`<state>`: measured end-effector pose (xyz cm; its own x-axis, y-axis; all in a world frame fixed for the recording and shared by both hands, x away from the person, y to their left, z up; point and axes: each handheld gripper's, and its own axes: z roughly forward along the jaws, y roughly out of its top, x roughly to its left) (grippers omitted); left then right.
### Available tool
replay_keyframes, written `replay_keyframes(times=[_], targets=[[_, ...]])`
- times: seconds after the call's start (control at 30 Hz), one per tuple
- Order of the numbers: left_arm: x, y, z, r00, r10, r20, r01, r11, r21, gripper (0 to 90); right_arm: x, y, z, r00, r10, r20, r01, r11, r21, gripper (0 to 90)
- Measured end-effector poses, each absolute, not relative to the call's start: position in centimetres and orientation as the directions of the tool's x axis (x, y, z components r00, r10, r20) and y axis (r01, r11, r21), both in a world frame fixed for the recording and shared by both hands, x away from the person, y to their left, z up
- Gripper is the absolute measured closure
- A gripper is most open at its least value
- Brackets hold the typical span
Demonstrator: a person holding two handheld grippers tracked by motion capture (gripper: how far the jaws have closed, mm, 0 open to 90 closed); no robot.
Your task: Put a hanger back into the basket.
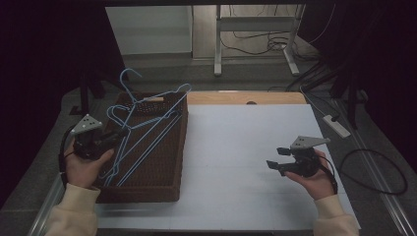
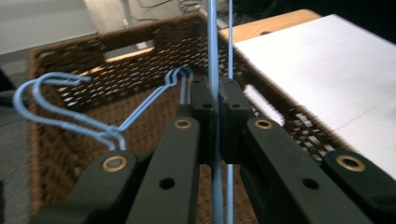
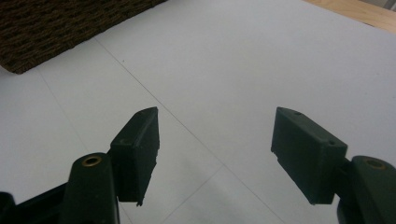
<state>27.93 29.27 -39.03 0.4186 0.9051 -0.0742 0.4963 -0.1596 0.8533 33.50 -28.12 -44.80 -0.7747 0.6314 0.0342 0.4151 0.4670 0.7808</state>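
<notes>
The left gripper has its jaws clamped on a blue wire hanger over the brown basket — probably its long bar, running straight between them; the right gripper, jaws apart and empty, hovers over the desk, well away.

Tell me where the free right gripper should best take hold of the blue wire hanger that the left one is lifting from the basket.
Probably the long straight bottom bar of the blue hanger, coming from the white table side over the basket wall. The left gripper is shut near the neck, and the right gripper is open over the mat.
</notes>
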Motion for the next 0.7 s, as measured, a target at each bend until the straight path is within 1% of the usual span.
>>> replay_keyframes(times=[0.33, 0.7], targets=[[28.6, 30.2, -40.7, 0.391, 0.917, -0.079, 0.55, -0.163, 0.819, 86.6, 33.6, -28.1, -45.0, -0.775, 0.631, 0.035, 0.421, 0.475, 0.773, 32.7], [30.8, 29.3, -42.9, 0.367, 0.929, -0.052, 0.645, -0.214, 0.734, 86.6, 33.6, -27.9, -45.1, -0.779, 0.626, 0.031, 0.418, 0.483, 0.769, 32.6]])
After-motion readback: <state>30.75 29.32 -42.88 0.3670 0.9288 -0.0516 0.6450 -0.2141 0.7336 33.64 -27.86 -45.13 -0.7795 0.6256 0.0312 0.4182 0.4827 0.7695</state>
